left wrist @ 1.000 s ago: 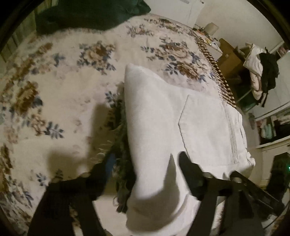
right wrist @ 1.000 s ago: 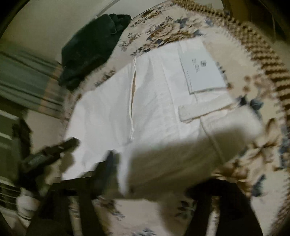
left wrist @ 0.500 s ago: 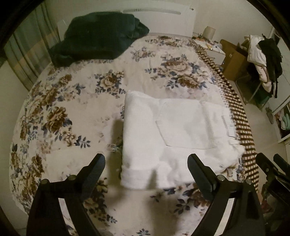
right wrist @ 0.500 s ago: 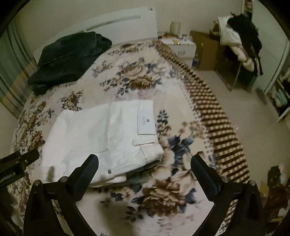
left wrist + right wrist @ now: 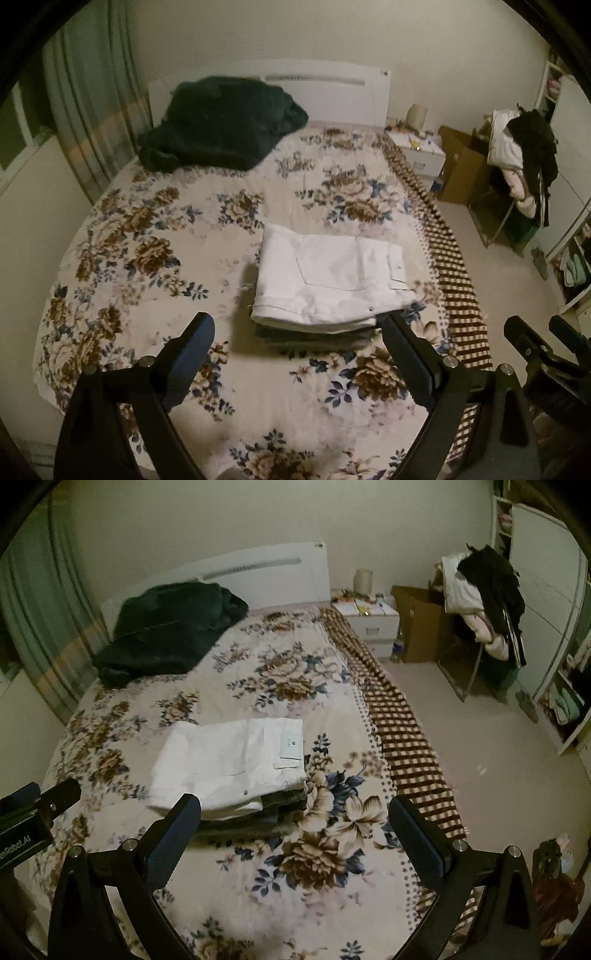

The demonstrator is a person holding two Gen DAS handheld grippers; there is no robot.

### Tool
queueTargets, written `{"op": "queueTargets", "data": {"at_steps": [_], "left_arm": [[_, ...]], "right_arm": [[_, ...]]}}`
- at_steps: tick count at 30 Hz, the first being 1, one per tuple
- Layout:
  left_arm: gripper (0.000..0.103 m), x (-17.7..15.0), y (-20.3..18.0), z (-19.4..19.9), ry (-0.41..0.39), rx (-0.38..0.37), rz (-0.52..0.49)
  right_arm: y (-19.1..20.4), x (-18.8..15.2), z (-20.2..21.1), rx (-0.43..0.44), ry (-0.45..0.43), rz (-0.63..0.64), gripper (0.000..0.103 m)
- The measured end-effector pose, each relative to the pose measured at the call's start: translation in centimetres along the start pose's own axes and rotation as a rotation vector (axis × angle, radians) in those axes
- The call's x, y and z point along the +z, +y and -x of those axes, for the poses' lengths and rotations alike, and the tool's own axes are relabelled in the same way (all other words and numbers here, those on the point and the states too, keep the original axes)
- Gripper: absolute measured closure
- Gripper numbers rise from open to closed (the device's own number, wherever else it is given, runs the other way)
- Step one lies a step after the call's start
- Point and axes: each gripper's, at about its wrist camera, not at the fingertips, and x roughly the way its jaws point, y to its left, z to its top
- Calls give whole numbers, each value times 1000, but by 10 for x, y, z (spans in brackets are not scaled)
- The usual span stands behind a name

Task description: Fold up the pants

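White pants (image 5: pixel 328 280) lie folded into a flat rectangle on top of a small stack of darker folded clothes (image 5: pixel 317 338) on the floral bedspread (image 5: pixel 147 258). They also show in the right wrist view (image 5: pixel 229 764). My left gripper (image 5: pixel 295 332) is open and empty, held well back from and above the stack. My right gripper (image 5: pixel 293 818) is open and empty, also pulled back, with the stack to its front left. The right gripper shows at the lower right edge of the left wrist view (image 5: pixel 535 343).
A dark green blanket (image 5: pixel 221 125) is heaped by the white headboard (image 5: pixel 325 92). A checked border (image 5: pixel 402 731) runs down the bed's right edge. Right of the bed are a nightstand (image 5: pixel 369 620), a cardboard box (image 5: pixel 421 627), a chair piled with clothes (image 5: pixel 484 590) and bare floor.
Both grippers have pulled back and up from the folded white pants, which stay on the stack. The view has widened from close on the fabric to the whole bed.
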Motion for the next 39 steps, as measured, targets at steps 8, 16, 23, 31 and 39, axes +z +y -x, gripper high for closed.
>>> {"op": "queueTargets", "data": {"at_steps": [8,16,23,31,39], "left_arm": [[10,-29,-10,104,-136,62,7],[10,-56,-8,161,-205,77,20],[0,-65,3,183,-212,50,18],[0,-66,9,195,-229,51,-20],[0,-70,14,194,-202,50,-4]], "right_arm": [[3,-21,125,36,-85,62,0],[0,-42,213,36,-137,75,0],[12,-43,255,5,-180,79,0],[32,-37,273,9,-183,75,0],[40,-30,270,23,-168,85,0]]}}
